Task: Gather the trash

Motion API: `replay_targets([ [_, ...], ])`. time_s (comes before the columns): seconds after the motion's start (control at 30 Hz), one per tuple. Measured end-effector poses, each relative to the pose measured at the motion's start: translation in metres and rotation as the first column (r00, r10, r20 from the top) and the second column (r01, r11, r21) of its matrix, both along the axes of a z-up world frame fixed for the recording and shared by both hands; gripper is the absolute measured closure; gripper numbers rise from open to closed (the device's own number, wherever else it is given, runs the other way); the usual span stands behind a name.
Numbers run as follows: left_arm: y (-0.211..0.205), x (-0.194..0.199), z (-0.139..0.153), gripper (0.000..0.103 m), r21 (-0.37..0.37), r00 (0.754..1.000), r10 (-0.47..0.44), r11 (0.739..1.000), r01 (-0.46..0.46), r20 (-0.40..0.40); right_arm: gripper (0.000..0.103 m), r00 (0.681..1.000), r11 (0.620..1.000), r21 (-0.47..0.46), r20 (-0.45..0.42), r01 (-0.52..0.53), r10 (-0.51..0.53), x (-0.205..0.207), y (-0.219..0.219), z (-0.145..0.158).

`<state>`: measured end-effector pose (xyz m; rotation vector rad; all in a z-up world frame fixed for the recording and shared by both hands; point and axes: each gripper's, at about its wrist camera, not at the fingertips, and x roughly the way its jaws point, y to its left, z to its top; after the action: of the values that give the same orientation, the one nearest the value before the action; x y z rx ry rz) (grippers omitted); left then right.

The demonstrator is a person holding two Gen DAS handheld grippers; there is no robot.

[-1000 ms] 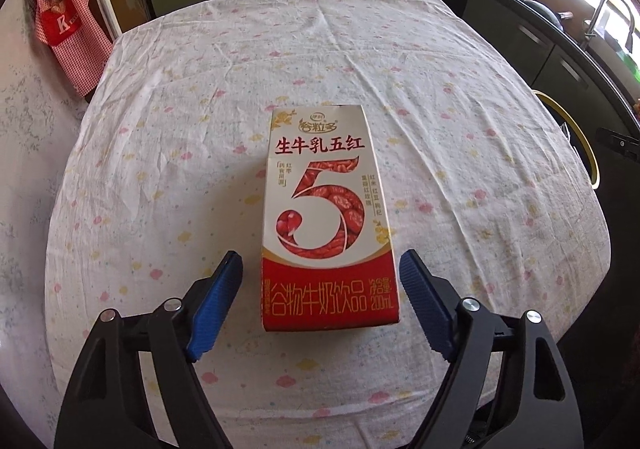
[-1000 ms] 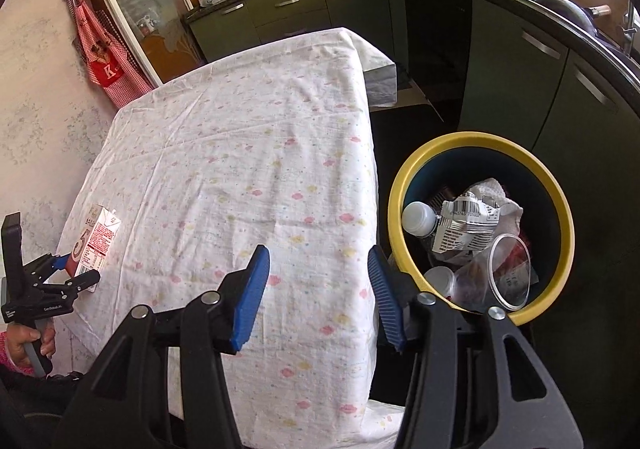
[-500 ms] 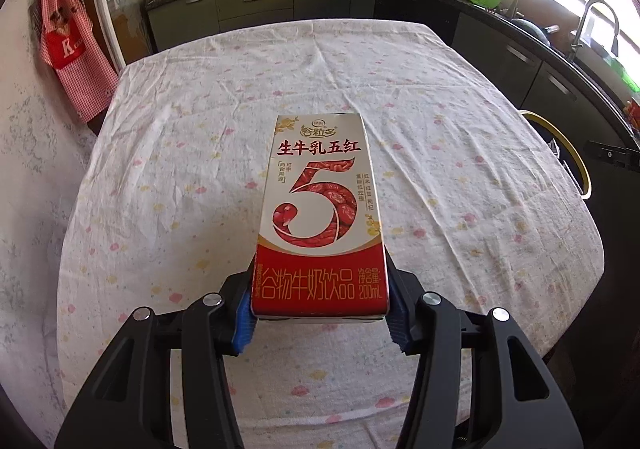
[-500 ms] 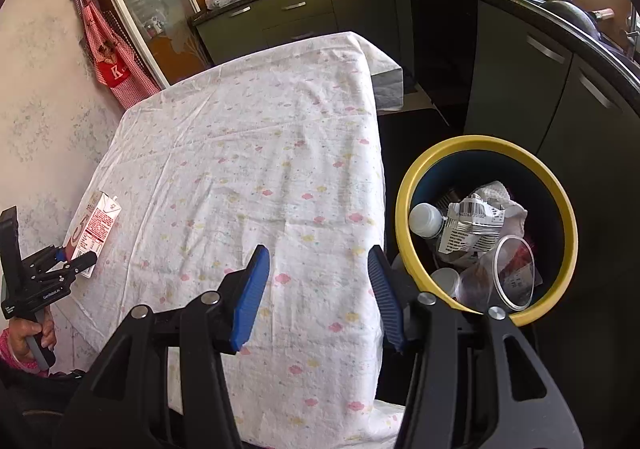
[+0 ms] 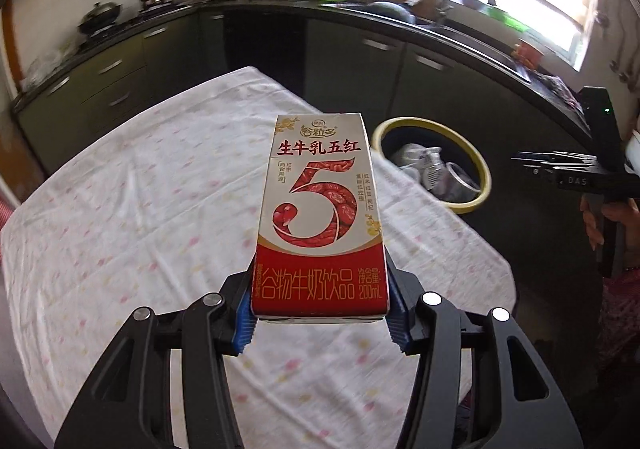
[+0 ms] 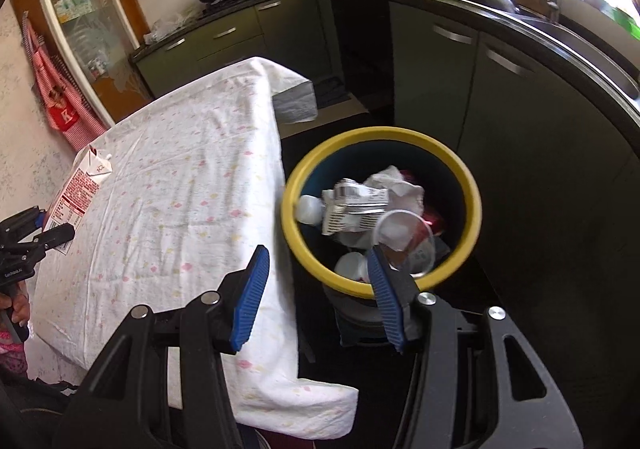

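- One carton [image 5: 320, 217], a small paper drink box printed red and white with a big "5", is the trash in hand; it is clear of the table [image 5: 140, 209], carried above the cloth with its top end pointing toward the bin [image 5: 434, 165].
- Left gripper [image 5: 321, 309] is clenched on the carton's bottom end, its blue ribbed fingers [image 5: 245, 315] pressing the two narrow side walls.
- Right gripper [image 6: 316, 293] holds nothing: its fingers stand apart over the gap between the table edge and the bin, with only air between them.
- Handling, as a guess: the carton looks light and probably empty, so weight is no worry; its walls are thin coated card, stiff at the folded edges but easy to dent in the flat faces.
- Coating looks smooth and a little slick, so the ribbed pads help; a grip near the folded bottom seam, as now, should crush least.
- Held by one end only, the long body could swing or slip out if the hand jerks.
- Bin is round, dark blue inside with a yellow rim, already holding crumpled paper [image 6: 360, 205], a clear plastic cup [image 6: 406, 245] and white bottles [image 6: 310, 209].
- Table wears a soft white cloth, wrinkled, dotted with small pink and yellow marks, hanging loose over the edge.
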<state>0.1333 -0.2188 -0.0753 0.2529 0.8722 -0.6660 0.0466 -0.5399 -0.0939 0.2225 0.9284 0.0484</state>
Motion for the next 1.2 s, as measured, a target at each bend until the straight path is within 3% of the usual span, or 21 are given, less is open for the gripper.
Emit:
replay_targets([
  [0.1, -0.06, 0.018, 0.005, 0.051, 0.013, 0.99, -0.14, 0.99, 0.14, -0.011, 0.054, 0.998, 0.998, 0.008, -0.011, 0.063, -0.063, -0.012, -0.023, -0.005],
  [0.3, -0.178, 0.057, -0.016, 0.051, 0.065, 0.939, -0.336, 0.938, 0.341, -0.077, 0.054, 0.99, 0.99, 0.024, -0.042, 0.135, -0.134, -0.025, -0.049, -0.019],
  [0.57, -0.289, 0.116, -0.078, 0.05, 0.108, 0.903, -0.377, 0.908, 0.404, -0.207, 0.054, 0.981, 0.984, 0.031, -0.082, 0.176, -0.173, -0.033, -0.055, -0.032],
  [0.6, -0.297, 0.123, -0.086, 0.048, 0.113, 0.905, -0.361, 0.913, 0.393, -0.227, 0.054, 0.981, 0.984, 0.032, -0.084, 0.176, -0.173, -0.033, -0.054, -0.032],
  [0.63, -0.301, 0.129, -0.094, 0.037, 0.125, 0.911, -0.339, 0.919, 0.374, -0.236, 0.054, 0.981, 0.984, 0.033, -0.085, 0.175, -0.172, -0.033, -0.053, -0.032],
  [0.67, -0.303, 0.131, -0.097, 0.029, 0.13, 0.915, -0.328, 0.922, 0.364, -0.236, 0.054, 0.982, 0.985, 0.032, -0.087, 0.172, -0.169, -0.034, -0.051, -0.032],
  [0.83, -0.271, 0.122, -0.071, 0.023, 0.086, 0.936, -0.311, 0.941, 0.327, -0.166, 0.053, 0.987, 0.989, 0.033, -0.074, 0.144, -0.141, -0.035, -0.041, -0.027],
  [1.03, -0.174, 0.062, -0.004, 0.005, 0.028, 0.963, -0.259, 0.966, 0.258, 0.08, 0.049, 0.996, 0.996, 0.052, -0.053, 0.07, -0.067, -0.029, -0.021, -0.025],
  [1.2, -0.08, 0.004, 0.027, 0.005, 0.005, 0.973, -0.103, 0.995, 0.104, 0.208, 0.044, 0.999, 0.998, 0.054, -0.029, -0.018, 0.019, -0.019, 0.006, -0.022],
])
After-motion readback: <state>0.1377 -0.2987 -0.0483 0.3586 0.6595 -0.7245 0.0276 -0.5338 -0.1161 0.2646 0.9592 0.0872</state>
